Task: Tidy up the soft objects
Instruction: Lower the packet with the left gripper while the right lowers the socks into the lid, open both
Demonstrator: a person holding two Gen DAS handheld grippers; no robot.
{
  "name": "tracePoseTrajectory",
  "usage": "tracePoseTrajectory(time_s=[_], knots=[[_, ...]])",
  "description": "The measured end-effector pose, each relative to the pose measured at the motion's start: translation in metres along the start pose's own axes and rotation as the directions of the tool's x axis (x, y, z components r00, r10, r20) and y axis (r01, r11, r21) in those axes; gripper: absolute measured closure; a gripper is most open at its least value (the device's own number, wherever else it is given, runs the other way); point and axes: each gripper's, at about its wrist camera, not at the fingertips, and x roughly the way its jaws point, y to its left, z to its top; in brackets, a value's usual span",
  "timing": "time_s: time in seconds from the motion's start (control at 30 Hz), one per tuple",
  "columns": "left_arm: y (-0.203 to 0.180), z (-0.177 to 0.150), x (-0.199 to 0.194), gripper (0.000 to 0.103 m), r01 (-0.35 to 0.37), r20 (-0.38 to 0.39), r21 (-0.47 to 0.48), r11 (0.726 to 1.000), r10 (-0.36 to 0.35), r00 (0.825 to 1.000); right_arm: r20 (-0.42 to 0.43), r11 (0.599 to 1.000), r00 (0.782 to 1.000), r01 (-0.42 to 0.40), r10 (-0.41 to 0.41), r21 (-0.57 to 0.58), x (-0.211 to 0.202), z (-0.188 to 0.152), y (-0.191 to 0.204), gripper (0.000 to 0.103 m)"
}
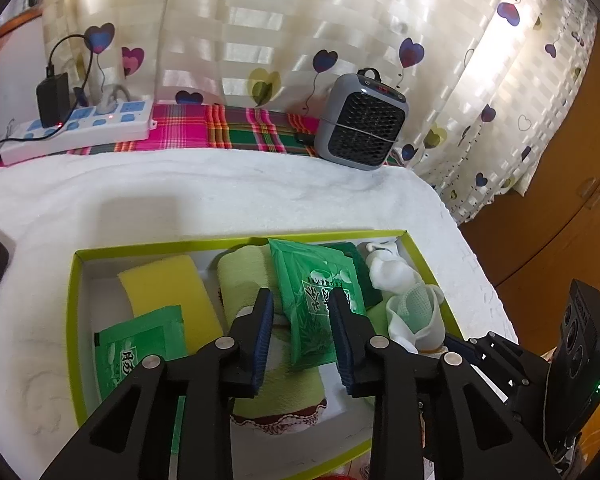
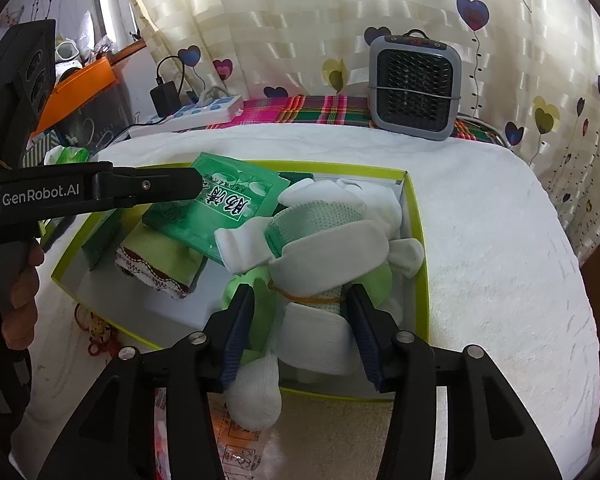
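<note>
A lime-green box [image 1: 73, 320] sits on a white towel and holds soft things. In it are a yellow sponge [image 1: 164, 284], a green packet [image 1: 140, 348], a pale green cloth roll [image 1: 244, 276], a second green packet [image 1: 312, 276] and a white and mint sock bundle [image 1: 396, 276]. My left gripper [image 1: 301, 294] stands open over the cloth roll, with the second packet [image 2: 224, 204] lying between its fingers, unpressed. My right gripper [image 2: 300, 289] is open at the box's near right corner. The sock bundle [image 2: 328, 240] lies between its pads, loose in the box [image 2: 422, 264].
A grey fan heater [image 1: 360, 124] and a white power strip [image 1: 84, 124] with a plugged charger stand at the back on a plaid cloth. A heart-print curtain hangs behind. The white towel [image 1: 220, 192] covers the surface. A hand [image 2: 20, 292] holds the left gripper's handle.
</note>
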Motion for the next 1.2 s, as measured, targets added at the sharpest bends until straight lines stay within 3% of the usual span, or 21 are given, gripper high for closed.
tracePoseTrajectory(time_s=[0.7, 1.0, 1.2], knots=[[0.000, -0.007, -0.010, 0.066, -0.034, 0.009, 0.011, 0.999, 0.034, 0.999, 0.028, 1.000, 1.000, 0.014, -0.014, 0.012, -0.009, -0.003, 0.001, 0.052], [-0.002, -0.017, -0.019, 0.065, -0.083, 0.019, 0.021, 0.996, 0.083, 0.996, 0.041, 1.000, 0.999, 0.024, -0.025, 0.017, -0.017, -0.006, 0.003, 0.052], [-0.004, -0.025, -0.029, 0.064, -0.132, 0.049, 0.048, 0.990, 0.130, 0.990, 0.045, 0.999, 0.999, 0.021, -0.022, 0.040, -0.022, -0.011, 0.002, 0.041]])
